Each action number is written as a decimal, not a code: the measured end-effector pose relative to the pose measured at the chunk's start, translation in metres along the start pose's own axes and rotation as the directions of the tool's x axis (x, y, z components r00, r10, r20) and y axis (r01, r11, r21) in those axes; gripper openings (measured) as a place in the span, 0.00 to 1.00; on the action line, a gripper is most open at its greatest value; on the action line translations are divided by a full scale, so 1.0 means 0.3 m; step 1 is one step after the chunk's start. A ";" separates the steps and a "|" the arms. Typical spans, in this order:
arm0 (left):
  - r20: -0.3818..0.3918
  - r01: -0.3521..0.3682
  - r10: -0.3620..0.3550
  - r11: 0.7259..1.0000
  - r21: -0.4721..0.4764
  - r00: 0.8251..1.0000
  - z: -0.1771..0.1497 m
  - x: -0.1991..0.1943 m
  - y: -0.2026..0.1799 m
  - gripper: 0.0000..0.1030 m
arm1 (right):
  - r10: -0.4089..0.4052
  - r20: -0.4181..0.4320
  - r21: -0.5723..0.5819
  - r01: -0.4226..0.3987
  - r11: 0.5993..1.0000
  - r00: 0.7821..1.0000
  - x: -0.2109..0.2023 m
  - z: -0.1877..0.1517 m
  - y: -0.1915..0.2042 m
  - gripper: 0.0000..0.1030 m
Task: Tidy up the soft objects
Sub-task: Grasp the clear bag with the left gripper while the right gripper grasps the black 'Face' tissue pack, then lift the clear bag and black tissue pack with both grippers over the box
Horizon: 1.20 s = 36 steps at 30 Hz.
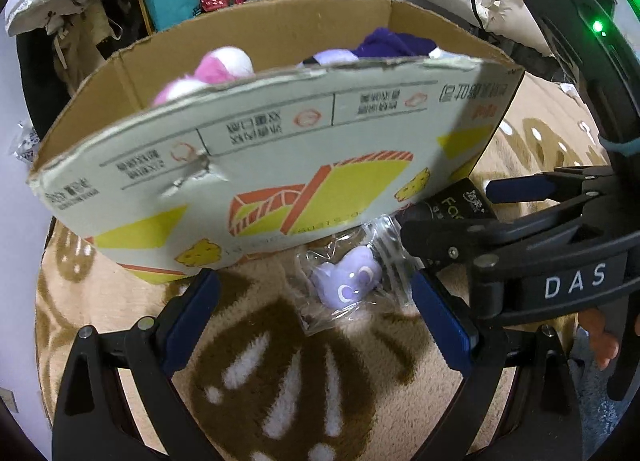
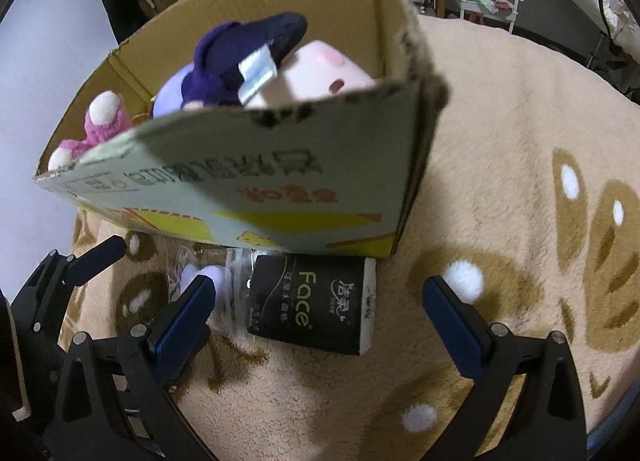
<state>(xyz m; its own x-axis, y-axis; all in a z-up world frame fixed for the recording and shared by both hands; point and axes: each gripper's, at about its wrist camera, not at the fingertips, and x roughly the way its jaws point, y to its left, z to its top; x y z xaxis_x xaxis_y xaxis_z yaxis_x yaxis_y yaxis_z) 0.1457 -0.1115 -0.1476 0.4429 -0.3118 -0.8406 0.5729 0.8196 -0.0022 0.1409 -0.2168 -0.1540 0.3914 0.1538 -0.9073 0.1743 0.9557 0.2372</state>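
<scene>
**Both grippers spread wide over the rug, nothing held**

My left gripper (image 1: 316, 293) hangs with its jaws spread wide and empty. Between its blue fingertips (image 1: 440, 313), nearer the right one, lies a lilac toy (image 1: 352, 281) in a clear bag, its painted eyes towards me. From here I also see my right gripper (image 1: 444, 213) crossing in from the right, "DAS" printed on its body.

My right gripper (image 2: 320, 297) is likewise wide and empty. Only its view shows the whole black tissue pack (image 2: 316, 301), between the fingers and nearer the left, reading "Face", long axis running left to right. The bagged toy peeks out behind its left fingertip.

Beyond both stands the cardboard box (image 1: 280, 149), its printed wall facing me with the lettering upside down. Inside, the right view shows a pink-and-white plush (image 2: 100, 125), a purple plush (image 2: 224, 69) and a pale pink one (image 2: 320, 69). Everything rests on a tan rug (image 2: 520, 141).
</scene>
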 end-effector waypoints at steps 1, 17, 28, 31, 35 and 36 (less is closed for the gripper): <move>-0.006 0.000 0.000 1.000 0.003 1.000 -0.003 0.007 -0.002 0.93 | 0.001 -0.005 0.001 -0.001 1.000 1.000 0.005 -0.001 0.000 1.00; -0.022 0.065 -0.064 0.998 0.027 0.998 -0.011 0.052 -0.036 0.93 | -0.032 -0.052 0.011 0.033 0.999 0.998 0.060 0.004 0.029 0.75; -0.020 0.000 0.000 0.999 0.033 1.000 -0.027 0.087 -0.094 0.93 | -0.016 -0.053 0.031 0.018 0.999 0.998 0.064 0.026 0.004 0.71; -0.022 -0.012 0.013 0.999 0.031 1.000 -0.027 0.095 -0.108 0.93 | -0.015 -0.053 0.031 0.017 0.999 0.998 0.055 0.024 -0.008 0.71; -0.012 -0.027 0.027 1.000 -0.002 1.000 -0.006 0.122 -0.127 0.93 | -0.014 -0.053 0.033 0.016 0.999 0.999 0.053 0.022 0.000 0.71; -0.014 -0.033 0.033 0.999 -0.010 0.999 -0.004 0.126 -0.129 0.93 | -0.014 -0.053 0.033 0.016 0.999 0.999 0.053 0.024 0.002 0.71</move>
<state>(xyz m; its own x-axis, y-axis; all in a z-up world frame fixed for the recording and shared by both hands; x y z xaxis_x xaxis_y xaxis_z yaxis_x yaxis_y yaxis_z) 0.1393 -0.1546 -0.1800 0.4515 -0.2780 -0.8478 0.5509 0.8343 0.0198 0.1536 -0.2156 -0.1659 0.3408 0.1536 -0.9275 0.2102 0.9491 0.2344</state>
